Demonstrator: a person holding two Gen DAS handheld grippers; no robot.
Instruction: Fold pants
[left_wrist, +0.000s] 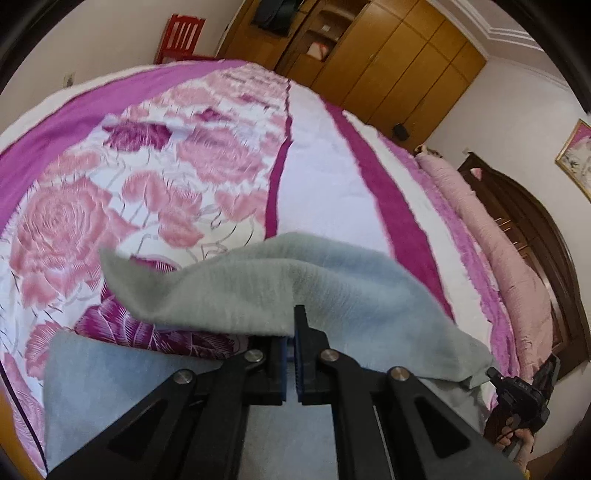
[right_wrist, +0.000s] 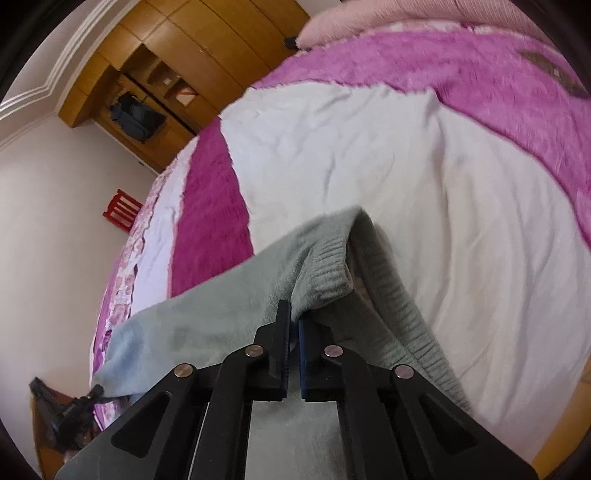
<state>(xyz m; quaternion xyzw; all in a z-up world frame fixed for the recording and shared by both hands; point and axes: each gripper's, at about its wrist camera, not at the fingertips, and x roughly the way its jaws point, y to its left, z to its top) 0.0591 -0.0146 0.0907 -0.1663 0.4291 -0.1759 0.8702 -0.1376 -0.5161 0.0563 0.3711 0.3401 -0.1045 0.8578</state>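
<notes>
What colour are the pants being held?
Light grey pants, with a ribbed waistband; clearest in the right wrist view.

We see a floral bedspread (left_wrist: 155, 192), a far wooden wardrobe (left_wrist: 399, 66), a red chair (left_wrist: 181, 37), and a right-hand headboard (left_wrist: 524, 221).

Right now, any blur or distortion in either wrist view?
Left wrist: strong fisheye bending, dark corners, floral bedspread motion-smeared, left claw sharp. Right wrist: same bending, pants and bedding soft, right claw crisp.

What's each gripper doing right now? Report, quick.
Left gripper: shut on the grey pants.
Right gripper: shut on the pants by the ribbed waistband.
</notes>
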